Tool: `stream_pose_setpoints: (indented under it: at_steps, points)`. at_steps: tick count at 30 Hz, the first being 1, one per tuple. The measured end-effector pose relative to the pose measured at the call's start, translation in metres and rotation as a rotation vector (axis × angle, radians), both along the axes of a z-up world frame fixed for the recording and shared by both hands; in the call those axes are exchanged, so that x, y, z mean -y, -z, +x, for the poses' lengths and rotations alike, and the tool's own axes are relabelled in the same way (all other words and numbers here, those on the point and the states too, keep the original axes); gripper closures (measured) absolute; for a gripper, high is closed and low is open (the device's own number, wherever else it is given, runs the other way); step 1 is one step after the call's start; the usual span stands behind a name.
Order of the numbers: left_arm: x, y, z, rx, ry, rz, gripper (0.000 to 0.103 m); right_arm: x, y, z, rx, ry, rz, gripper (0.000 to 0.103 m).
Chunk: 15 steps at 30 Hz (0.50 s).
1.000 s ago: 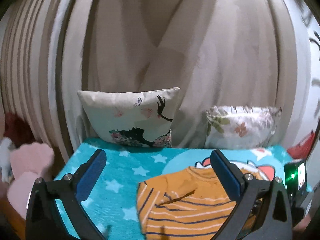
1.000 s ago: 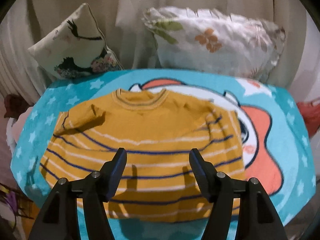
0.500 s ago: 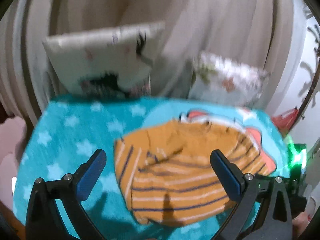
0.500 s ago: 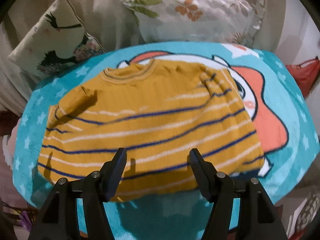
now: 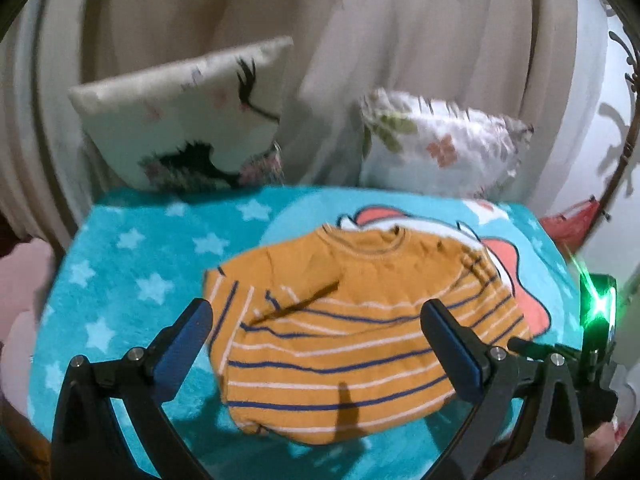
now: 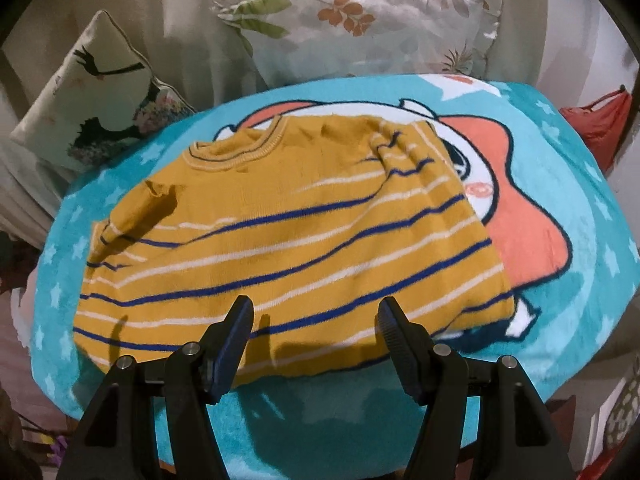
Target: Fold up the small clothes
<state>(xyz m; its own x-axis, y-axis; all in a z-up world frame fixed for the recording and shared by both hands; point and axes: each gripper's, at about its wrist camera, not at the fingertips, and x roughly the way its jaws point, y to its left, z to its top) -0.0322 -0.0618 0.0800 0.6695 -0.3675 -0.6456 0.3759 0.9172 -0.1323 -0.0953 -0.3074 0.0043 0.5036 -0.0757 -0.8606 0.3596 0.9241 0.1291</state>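
Since the mustard striped sweater (image 6: pixel 288 240) is lying flat with both sleeves apparently already tucked in over the body, I'd guess the step in hand is the bottom-to-top fold. The sweater sits roughly in the middle of the teal star blanket (image 6: pixel 600 220), collar pointing toward the two pillows at the back, hem on the near side. Both grippers are wide open and empty: the left gripper (image 5: pixel 316 344) hovers over the sweater's lower left part, and the right gripper (image 6: pixel 316 336) hangs right above the hem, fingers apart and not touching the fabric as far as I can tell. To do this well, I'd drop each gripper onto its own hem corner, one on either side of the sweater, and pinch through all the layers so the folded sleeve comes along instead of sliding out. Then lift just enough to clear the blanket, carry the hem up toward the collar (image 6: pixel 240 152), and lay it down with the edges lined up. The left sleeve (image 5: pixel 288 300) has a raised crease on the sweater, so it's probably worth pressing that flat first, or the fold will come out lumpy. The fuzzy blanket may drag on the knit too, so go slow.
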Motion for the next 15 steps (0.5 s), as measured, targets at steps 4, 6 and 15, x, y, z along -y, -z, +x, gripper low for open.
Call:
stream_pose_setpoints:
  at_steps: [4, 6, 15]
  points:
    - [0.011, -0.020, -0.034, 0.139, -0.097, 0.019, 0.000, 0.013, -0.010, -0.014, 0.037, -0.031, -0.003, 0.032]
    - [0.018, -0.030, -0.053, 0.191, -0.137, 0.018, 0.000, 0.024, -0.012, -0.023, 0.040, -0.048, 0.007, 0.032]
    - [0.058, -0.047, -0.109, 0.198, -0.116, -0.007, 0.000, 0.056, -0.021, -0.061, 0.073, -0.111, 0.010, 0.031]
